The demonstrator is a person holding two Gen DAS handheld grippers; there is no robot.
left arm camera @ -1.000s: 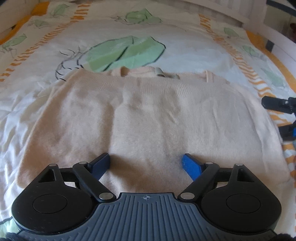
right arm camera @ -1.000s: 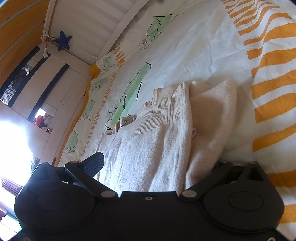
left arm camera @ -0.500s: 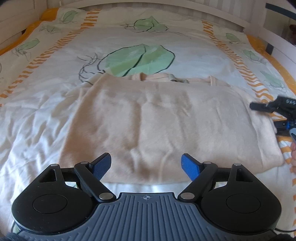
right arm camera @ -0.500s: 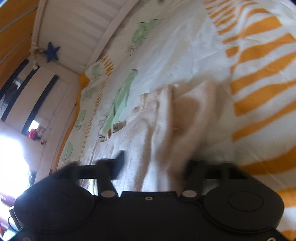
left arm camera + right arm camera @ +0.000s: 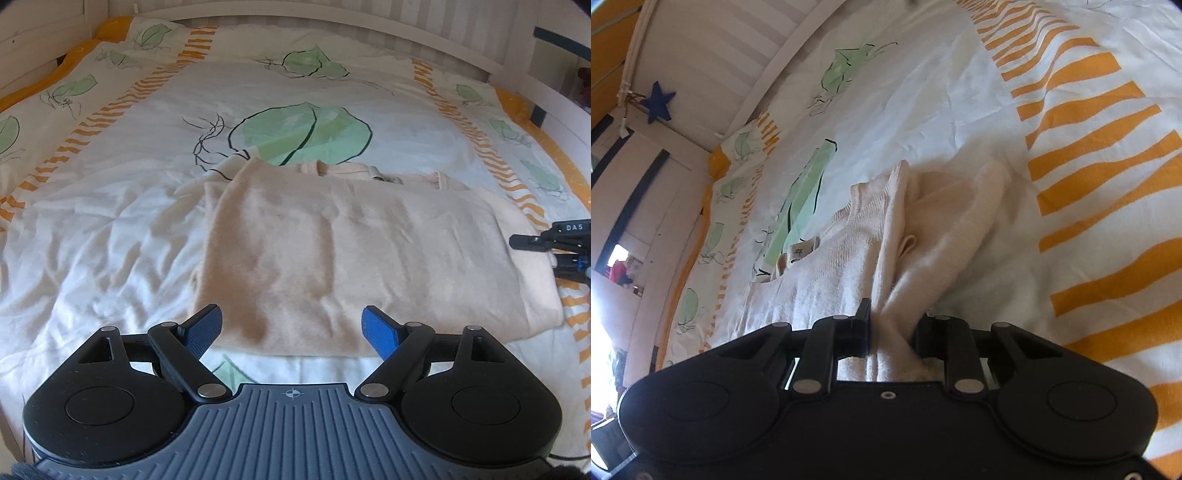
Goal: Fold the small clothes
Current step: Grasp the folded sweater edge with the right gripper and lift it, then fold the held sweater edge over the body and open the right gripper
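The sweater lies flat on the bed, cream knit, folded into a broad rectangle with its neckline and label on the side away from the left gripper. It sits just ahead of that gripper's blue fingers, whose tips hover over the near hem without touching it. The left jaws stand wide apart with nothing between them.

Off to the right of the left gripper, at the sweater's far right edge, the right gripper has a bunched fold of the knit between its jaws. The jaws are closing, and the cloth fills the narrow gap between the black fingers, pressed by both. Ahead of the right gripper the sweater's edge rises into a soft ridge, with the ribbed neckline and the small label to its left.

Under the sweater spreads the bedsheet, white with green leaves and orange striped bands, creased to the left of the left gripper. Beyond it runs a white slatted bed rail. A blue star hangs at the upper left of the right wrist view.
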